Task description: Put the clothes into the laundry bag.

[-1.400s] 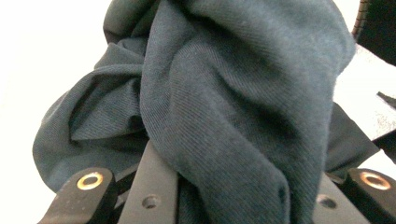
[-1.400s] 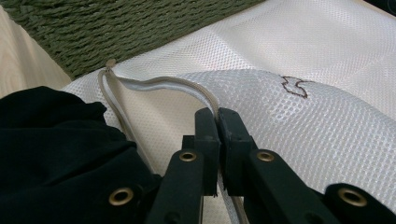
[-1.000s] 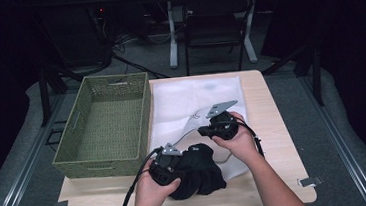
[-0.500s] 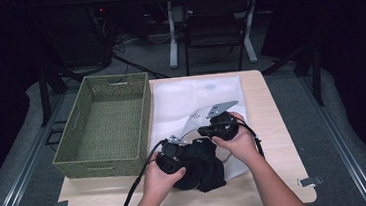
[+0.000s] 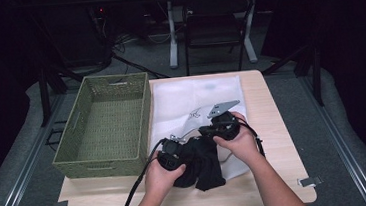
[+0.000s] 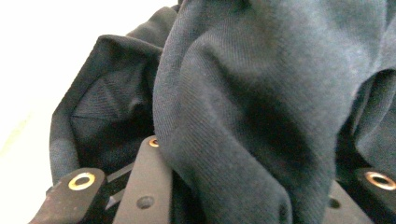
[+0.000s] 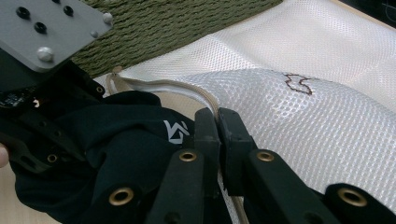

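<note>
A black garment lies bunched at the table's front middle, partly on a white mesh bag. My left gripper is shut on the garment; in the left gripper view a thick fold of the dark cloth fills the space between its jaws. My right gripper is shut on the mesh bag's rim, with its jaws pressed together and the edge lifted just above the garment. The left gripper's grey plate shows close by.
A green woven basket stands at the table's left, right beside the bag. Bare wooden table runs along the front and right edges. Chairs and table legs stand on the floor behind.
My left gripper has carried the black garment to the right and a little away from me, up against the bag's lifted rim. The right gripper has held its place.
</note>
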